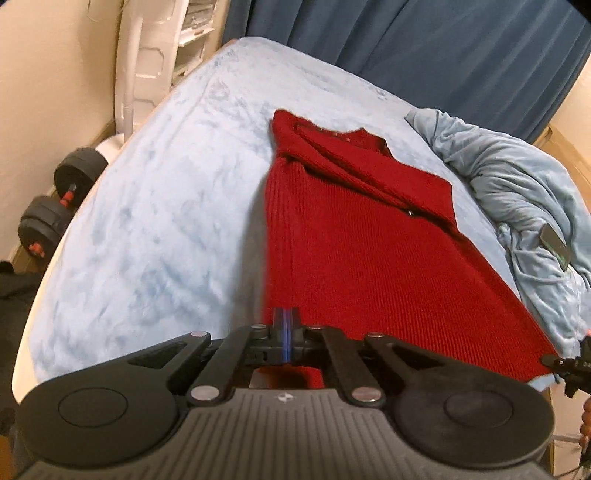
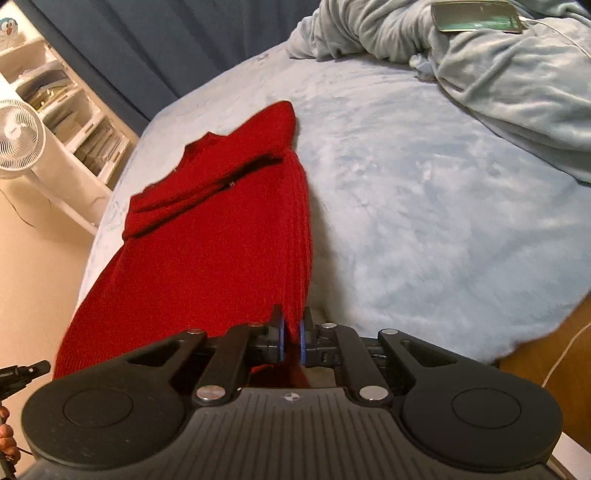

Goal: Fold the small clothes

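Observation:
A red knit sweater (image 1: 354, 236) lies lengthwise on the light blue bed (image 1: 155, 206), its sleeves folded across the chest and its collar at the far end. My left gripper (image 1: 286, 319) is shut on the sweater's near hem at the left corner. My right gripper (image 2: 291, 325) is shut on the hem's right corner, where the sweater (image 2: 221, 251) runs away from it. The right gripper's tip shows at the left wrist view's right edge (image 1: 561, 363), and the left gripper's tip at the right wrist view's left edge (image 2: 26, 371).
A crumpled pale blue blanket (image 2: 498, 74) lies at the bed's right with a phone (image 2: 476, 16) and cable on it. A white fan (image 2: 18, 140) and shelves (image 2: 66, 107) stand past the bed's left side. Dumbbells (image 1: 55, 206) sit on the floor. Blue curtains (image 1: 424, 44) hang behind.

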{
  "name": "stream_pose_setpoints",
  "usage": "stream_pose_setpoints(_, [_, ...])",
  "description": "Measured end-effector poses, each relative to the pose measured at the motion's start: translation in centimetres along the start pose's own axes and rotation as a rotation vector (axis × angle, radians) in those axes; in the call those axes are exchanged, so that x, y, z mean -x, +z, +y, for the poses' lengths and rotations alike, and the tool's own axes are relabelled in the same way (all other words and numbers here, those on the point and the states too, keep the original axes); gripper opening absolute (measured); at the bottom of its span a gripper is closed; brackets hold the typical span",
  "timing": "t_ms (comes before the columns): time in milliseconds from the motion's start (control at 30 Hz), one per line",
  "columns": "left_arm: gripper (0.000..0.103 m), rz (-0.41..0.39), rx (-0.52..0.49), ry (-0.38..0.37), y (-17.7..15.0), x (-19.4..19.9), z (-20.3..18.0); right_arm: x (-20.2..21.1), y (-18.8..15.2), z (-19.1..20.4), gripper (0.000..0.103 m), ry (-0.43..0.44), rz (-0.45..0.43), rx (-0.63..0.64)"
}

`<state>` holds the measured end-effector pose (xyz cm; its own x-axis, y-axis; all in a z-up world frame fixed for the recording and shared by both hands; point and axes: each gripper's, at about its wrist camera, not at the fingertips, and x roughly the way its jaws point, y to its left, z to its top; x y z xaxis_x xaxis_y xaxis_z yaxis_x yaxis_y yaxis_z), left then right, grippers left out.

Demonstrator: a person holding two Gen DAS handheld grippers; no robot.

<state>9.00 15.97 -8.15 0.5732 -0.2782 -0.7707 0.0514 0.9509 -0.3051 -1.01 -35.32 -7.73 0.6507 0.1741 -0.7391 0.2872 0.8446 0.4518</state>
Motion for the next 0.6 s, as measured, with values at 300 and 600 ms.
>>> stream_pose_setpoints(300, [0.072, 0.027, -0.007, 0.105, -0.9, -3.4, 2.1, -4.4, -1.7, -0.6, 0.007, -0.136, 0.091, -0.002])
stream_pose_setpoints(600, [0.084, 0.138, -0.059, 0.106, -0.6, -9.6, 1.7, -8.0, -2.0, -2.5, 0.088, -0.231, 0.159, -0.061])
